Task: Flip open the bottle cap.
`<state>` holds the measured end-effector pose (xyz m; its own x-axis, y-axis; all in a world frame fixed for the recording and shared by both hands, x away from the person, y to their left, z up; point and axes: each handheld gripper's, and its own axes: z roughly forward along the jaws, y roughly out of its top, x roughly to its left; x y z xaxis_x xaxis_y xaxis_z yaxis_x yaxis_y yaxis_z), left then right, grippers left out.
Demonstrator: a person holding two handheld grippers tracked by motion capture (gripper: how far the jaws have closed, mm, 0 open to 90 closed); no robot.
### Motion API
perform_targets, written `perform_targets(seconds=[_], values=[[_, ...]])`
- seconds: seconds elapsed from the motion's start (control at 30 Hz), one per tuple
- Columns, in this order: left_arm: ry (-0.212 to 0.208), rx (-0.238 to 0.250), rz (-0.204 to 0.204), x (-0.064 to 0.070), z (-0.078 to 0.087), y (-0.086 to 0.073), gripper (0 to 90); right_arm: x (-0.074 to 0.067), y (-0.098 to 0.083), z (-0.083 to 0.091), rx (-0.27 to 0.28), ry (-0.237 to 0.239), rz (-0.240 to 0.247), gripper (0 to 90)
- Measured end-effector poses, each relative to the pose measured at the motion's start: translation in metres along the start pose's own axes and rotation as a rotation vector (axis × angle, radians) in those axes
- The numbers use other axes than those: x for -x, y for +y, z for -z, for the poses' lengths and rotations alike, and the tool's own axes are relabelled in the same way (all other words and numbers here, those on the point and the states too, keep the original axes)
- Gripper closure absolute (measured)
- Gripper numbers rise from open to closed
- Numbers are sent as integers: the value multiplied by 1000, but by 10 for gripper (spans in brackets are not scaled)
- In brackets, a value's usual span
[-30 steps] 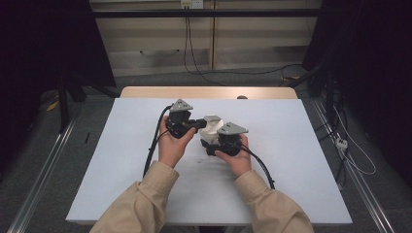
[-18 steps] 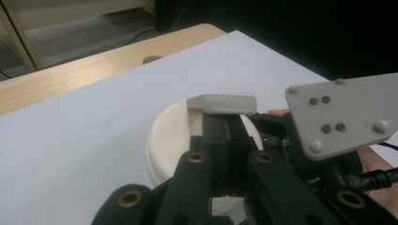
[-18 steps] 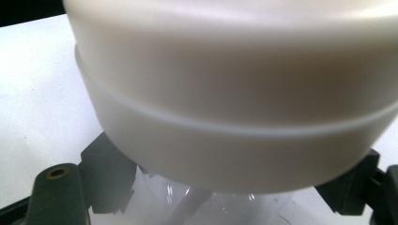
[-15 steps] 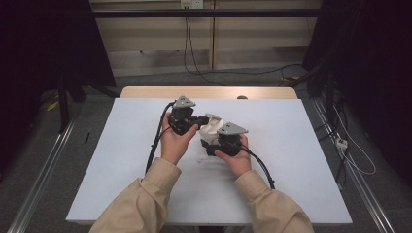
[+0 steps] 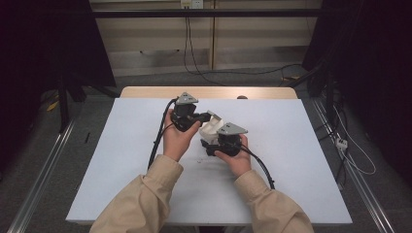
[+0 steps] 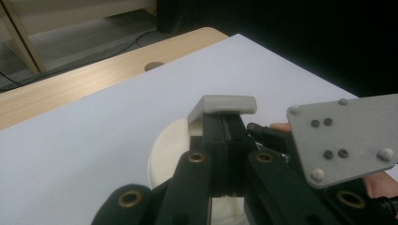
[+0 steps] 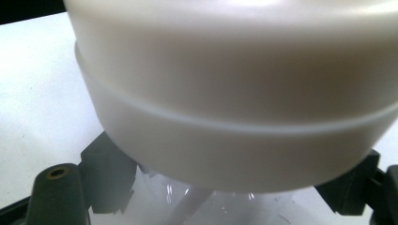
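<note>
A white round container (image 5: 209,128) sits between my two grippers above the middle of the table. In the right gripper view its white wall (image 7: 234,93) is right up against the camera, with a clear part (image 7: 211,206) below it. My right gripper (image 7: 230,183) is shut on it, one black jaw on each side. My left gripper (image 6: 226,119) has its jaws pressed together on a grey-white flap (image 6: 227,104) that stands up from the container's rim (image 6: 166,152). In the high view the left gripper (image 5: 200,117) lies level, pointing right, and the right gripper (image 5: 214,141) is just below it.
The white table top (image 5: 121,165) has a wooden strip (image 5: 145,92) along its far edge. Black cables (image 5: 158,141) trail from both grippers toward the person. The right gripper's grey plate (image 6: 345,136) shows close beside the left jaws. Dark curtains and floor rails flank the table.
The left gripper has crept slightly away from the person, still holding the flap. The right hand and the container have stayed in place.
</note>
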<state>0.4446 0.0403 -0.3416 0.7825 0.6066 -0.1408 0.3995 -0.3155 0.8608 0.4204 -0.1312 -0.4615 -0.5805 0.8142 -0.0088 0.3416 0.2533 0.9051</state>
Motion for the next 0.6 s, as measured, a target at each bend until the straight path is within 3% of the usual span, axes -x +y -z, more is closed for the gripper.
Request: perform_targets(seconds=[0.6], values=[[10,7,-4,1,-7,4,900,0,0,0,0,-2,1,184]])
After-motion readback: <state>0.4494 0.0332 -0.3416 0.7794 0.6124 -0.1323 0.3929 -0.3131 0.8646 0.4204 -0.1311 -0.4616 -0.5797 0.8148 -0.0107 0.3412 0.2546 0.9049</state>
